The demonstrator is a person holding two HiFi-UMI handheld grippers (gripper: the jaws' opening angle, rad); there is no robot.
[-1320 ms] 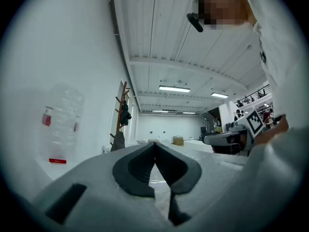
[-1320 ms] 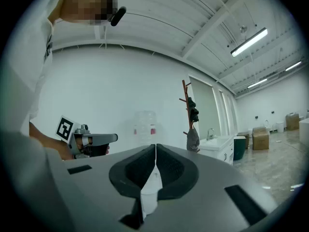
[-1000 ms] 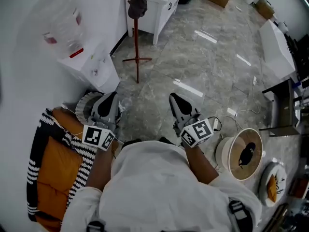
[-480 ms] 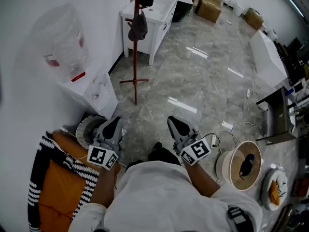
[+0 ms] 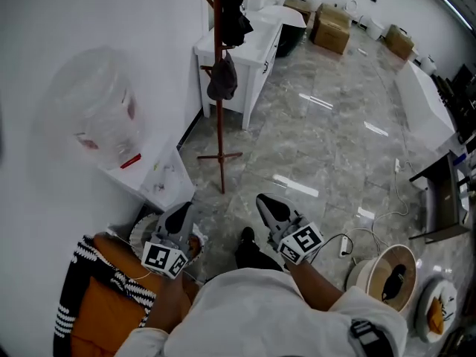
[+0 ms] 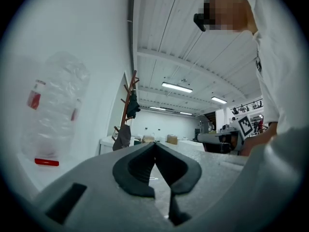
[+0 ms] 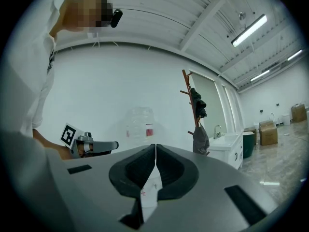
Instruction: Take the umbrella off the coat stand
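Note:
A red-brown coat stand [image 5: 219,117] rises from the floor by the white wall, ahead of both grippers. From a low peg hangs a grey folded thing [image 5: 222,80], apparently the umbrella; a dark item [image 5: 234,15] hangs higher up. The left gripper view shows the stand [image 6: 128,108] and the grey thing [image 6: 123,137] far off; so does the right gripper view, stand [image 7: 189,105] and grey thing [image 7: 200,139]. My left gripper [image 5: 177,220] and right gripper [image 5: 267,207] are both shut and empty, held level, well short of the stand.
A water dispenser with a clear bottle [image 5: 100,117] stands at the left wall. Behind the stand is a white cabinet [image 5: 249,39]; cardboard boxes [image 5: 332,28] lie farther back. An orange cushion with a striped cloth [image 5: 93,303] is at lower left, a round basket [image 5: 390,277] at lower right.
The person has stepped forward: both grippers have come closer to the coat stand, which now shows taller, with its upper pegs and the dark item in view. Both grippers stayed shut.

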